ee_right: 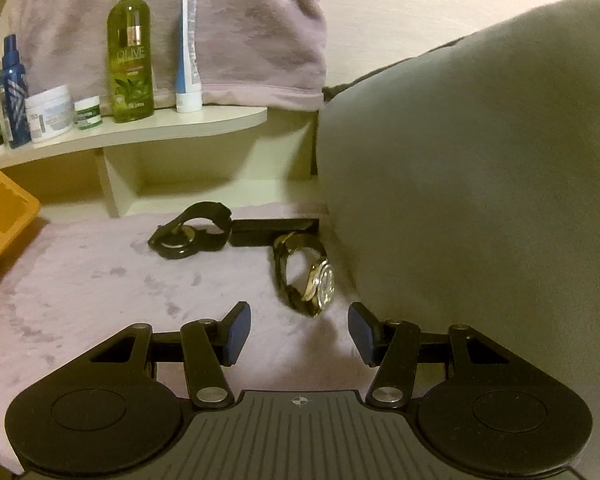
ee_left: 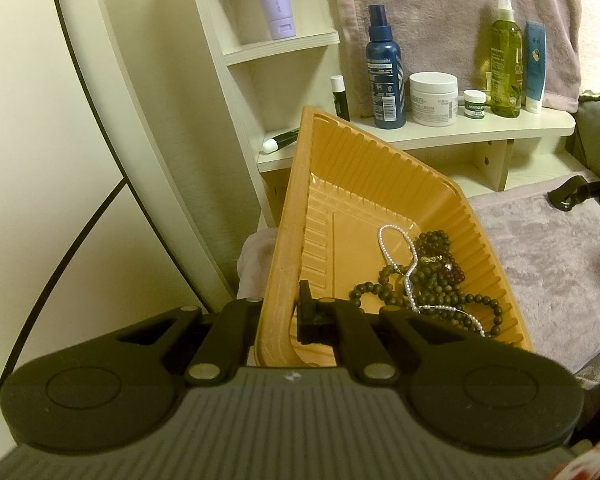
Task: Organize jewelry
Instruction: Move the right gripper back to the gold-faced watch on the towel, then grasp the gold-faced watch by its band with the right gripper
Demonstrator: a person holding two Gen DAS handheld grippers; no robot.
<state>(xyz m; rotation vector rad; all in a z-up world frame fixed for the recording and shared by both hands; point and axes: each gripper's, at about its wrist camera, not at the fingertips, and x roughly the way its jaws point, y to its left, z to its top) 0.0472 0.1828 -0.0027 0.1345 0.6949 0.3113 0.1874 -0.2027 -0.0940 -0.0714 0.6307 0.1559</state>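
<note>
My left gripper [ee_left: 278, 312] is shut on the near-left rim of an orange plastic tray [ee_left: 340, 184] and holds it tilted. In the tray lie dark bead strands [ee_left: 432, 280] and a white pearl strand [ee_left: 396, 252], gathered at its lower right. My right gripper [ee_right: 298, 334] is open and empty, just above the pink cloth. A gold metal watch [ee_right: 306, 276] stands on its edge just ahead of it. A black watch [ee_right: 192, 232] lies further back, next to a black box [ee_right: 272, 232]. The tray's corner shows in the right wrist view [ee_right: 4, 208].
A cream shelf [ee_left: 440, 136] holds a blue spray bottle [ee_left: 384, 68], a white cream jar [ee_left: 434, 98], a small green jar [ee_left: 475, 104], an olive bottle [ee_right: 131, 48] and a blue-white tube [ee_right: 188, 52]. A grey cushion [ee_right: 480, 200] fills the right. A pink towel [ee_right: 160, 8] hangs behind.
</note>
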